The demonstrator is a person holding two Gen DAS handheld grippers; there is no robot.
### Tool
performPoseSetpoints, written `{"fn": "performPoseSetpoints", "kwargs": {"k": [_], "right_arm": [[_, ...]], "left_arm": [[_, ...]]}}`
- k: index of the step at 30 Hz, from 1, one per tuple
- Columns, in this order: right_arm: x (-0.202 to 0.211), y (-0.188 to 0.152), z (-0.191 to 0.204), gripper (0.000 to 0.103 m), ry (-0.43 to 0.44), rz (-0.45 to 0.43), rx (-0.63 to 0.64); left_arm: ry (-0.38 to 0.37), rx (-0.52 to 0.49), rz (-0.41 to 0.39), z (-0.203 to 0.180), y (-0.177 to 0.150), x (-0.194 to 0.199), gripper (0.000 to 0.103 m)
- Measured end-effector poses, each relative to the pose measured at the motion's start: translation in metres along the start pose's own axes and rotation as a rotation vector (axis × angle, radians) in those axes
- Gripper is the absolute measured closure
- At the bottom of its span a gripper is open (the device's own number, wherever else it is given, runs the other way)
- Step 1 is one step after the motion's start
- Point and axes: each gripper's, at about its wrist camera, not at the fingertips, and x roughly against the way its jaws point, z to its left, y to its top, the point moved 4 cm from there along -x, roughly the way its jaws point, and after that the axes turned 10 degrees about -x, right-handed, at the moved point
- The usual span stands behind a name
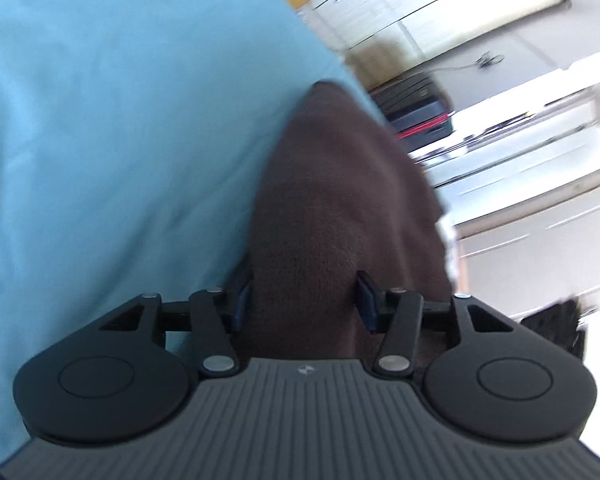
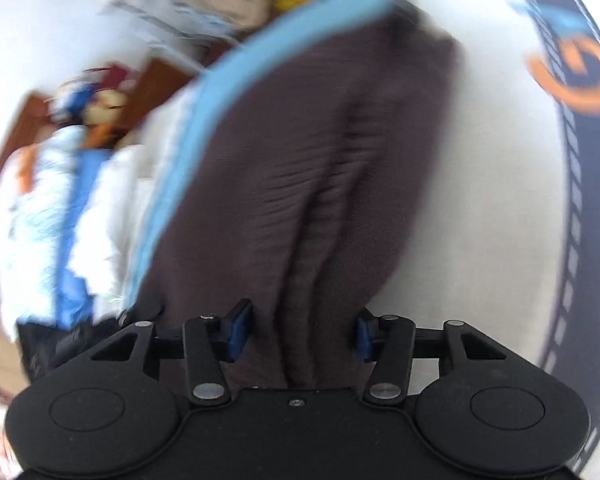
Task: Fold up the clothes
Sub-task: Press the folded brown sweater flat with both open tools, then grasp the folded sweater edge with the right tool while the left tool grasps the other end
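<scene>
A dark brown garment [image 1: 340,208] runs forward from between the fingers of my left gripper [image 1: 306,300], whose jaws stand wide apart with the thick cloth bunched between them. In the right wrist view the same brown garment [image 2: 292,168] hangs in folds from my right gripper [image 2: 300,332], which also holds a thick bunch between its blue-padded fingers [image 2: 240,330]. The cloth is lifted and both views are blurred by motion. A light blue sheet [image 1: 120,140] lies under it, seen as a blue edge [image 2: 228,92] in the right wrist view.
White cabinets and drawers [image 1: 500,160] stand to the right in the left wrist view, with a dark box [image 1: 416,112] near them. The right wrist view shows a pile of white and blue laundry [image 2: 68,208] at left and a white surface with a dark patterned border [image 2: 572,200] at right.
</scene>
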Motion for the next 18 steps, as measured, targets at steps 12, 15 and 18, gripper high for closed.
{"fn": "performPoseSetpoints", "kwargs": {"k": [12, 15, 18], "right_arm": [[0.01, 0.074, -0.035, 0.024, 0.118, -0.16, -0.234], [-0.014, 0.08, -0.042, 0.02, 0.156, -0.162, -0.256], [-0.044, 0.091, -0.032, 0.01, 0.239, -0.219, -0.202]], "left_arm": [[-0.055, -0.046, 0.04, 0.001, -0.014, -0.016, 0.024], [-0.072, 0.04, 0.025, 0.015, -0.022, -0.026, 0.019], [-0.049, 0.009, -0.003, 0.006, -0.02, -0.032, 0.02]]}}
